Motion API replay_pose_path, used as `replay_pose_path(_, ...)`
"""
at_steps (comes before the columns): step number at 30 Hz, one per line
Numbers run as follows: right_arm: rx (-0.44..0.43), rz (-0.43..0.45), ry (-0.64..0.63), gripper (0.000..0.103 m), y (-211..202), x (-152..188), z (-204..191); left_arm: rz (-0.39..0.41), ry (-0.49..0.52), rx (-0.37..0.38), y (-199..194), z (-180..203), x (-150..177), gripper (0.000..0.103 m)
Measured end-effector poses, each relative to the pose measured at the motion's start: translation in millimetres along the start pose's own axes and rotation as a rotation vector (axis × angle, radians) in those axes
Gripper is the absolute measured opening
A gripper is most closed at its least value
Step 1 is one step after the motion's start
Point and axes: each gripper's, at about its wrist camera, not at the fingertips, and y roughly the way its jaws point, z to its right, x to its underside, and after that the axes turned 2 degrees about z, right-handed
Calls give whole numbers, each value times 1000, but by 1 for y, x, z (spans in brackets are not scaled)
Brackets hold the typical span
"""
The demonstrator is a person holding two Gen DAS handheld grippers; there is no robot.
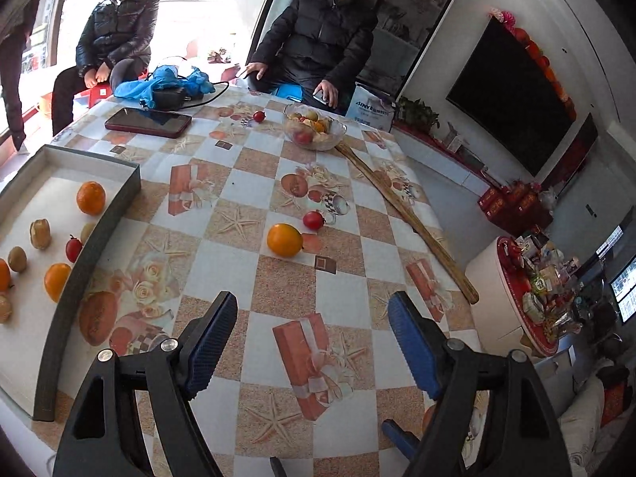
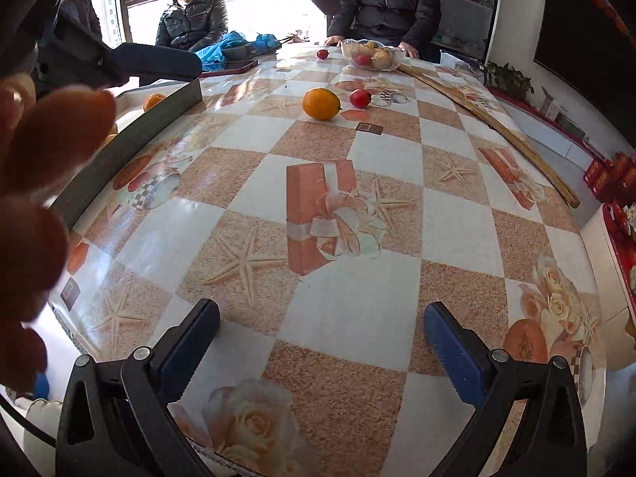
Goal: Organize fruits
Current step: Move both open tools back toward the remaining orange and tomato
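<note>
On the bench [image 1: 342, 246] ahead of my left gripper [image 1: 314, 342], whose blue-padded jaws stand wide apart and hold nothing, an orange [image 1: 284, 239] lies with its long axis running roughly left to right and a small dark stem nub on its right end, pointing toward a red cherry tomato [image 1: 313, 220] just beside it. My right gripper [image 2: 322, 342] is likewise spread open and empty, low over the checked tablecloth. To my left a shallow grey-walled tray [image 1: 99, 234] holds oranges, a tomato and some brownish fruits I cannot name; its near end is cut off by the frame. At the far side sit a glass bowl [image 1: 315, 132] of mixed fruit, a second tomato [image 1: 258, 116], a dark phone [image 1: 148, 122] and a long wooden stick [image 1: 405, 214] lying diagonally. Behind the bowl, a white bag [image 1: 371, 108] carries blue lettering too small and skewed to read surely. From the right wrist view, blurred fingers [image 2: 35, 183] and a dark shape hide most of the tray.
</note>
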Motion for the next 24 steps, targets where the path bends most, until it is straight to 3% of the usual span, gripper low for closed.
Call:
replay_pose_path(11, -1, 24, 2, 103, -3, 5, -5, 0, 145, -103, 4, 35, 7, 81)
replay_pose_path(24, -3, 12, 3, 103, -1, 2, -9, -2, 203, -149, 7, 42, 7, 81)
